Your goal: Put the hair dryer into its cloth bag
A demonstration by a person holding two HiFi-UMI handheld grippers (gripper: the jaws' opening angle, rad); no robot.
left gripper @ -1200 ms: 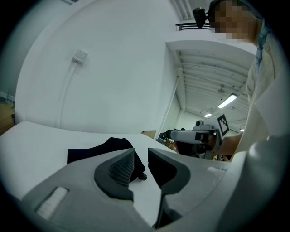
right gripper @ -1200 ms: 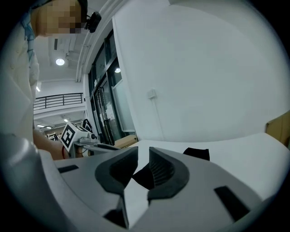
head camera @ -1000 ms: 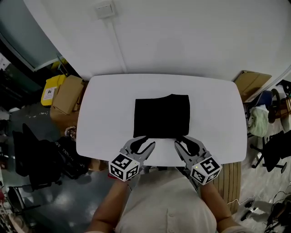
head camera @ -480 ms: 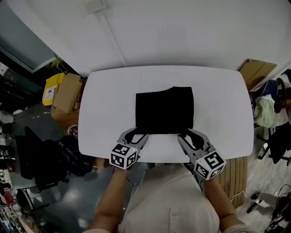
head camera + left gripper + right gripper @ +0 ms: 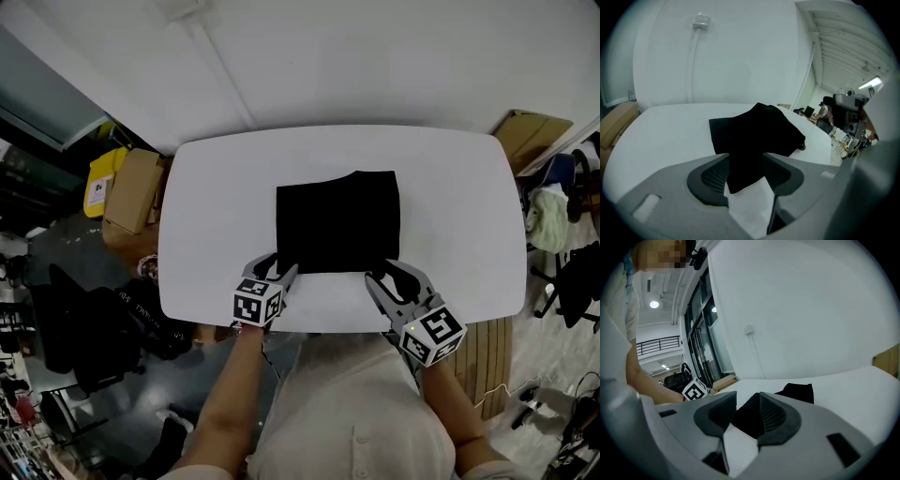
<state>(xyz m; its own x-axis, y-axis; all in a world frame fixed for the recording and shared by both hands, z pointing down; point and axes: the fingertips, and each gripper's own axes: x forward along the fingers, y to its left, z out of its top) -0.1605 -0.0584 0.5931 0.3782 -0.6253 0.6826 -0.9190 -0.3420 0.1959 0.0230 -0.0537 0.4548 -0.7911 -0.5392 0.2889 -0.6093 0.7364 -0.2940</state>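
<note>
**Both grippers at the bag's near corners, dryer not in sight**

The white table (image 5: 450,216) carries only one thing, the black cloth bag (image 5: 337,221). It lies spread out in the middle of the table, with its near edge close to the person.

No hair dryer shows on the table or in any view. Whether it already sits inside the bag cannot be told, though the cloth looks slightly humped from the left gripper view.

The left hand-held gripper (image 5: 277,266) is at the bag's near left corner. Its jaws have just been opening and stand wide, with the corner of the cloth between them but not pinched.

The right hand-held gripper (image 5: 386,272) is at the near right corner. Its jaws are moderately apart around the cloth there, also without pressing on it.

Judging by this, the bag has yet to be gripped, and no visible step of putting the dryer in is done.
</note>
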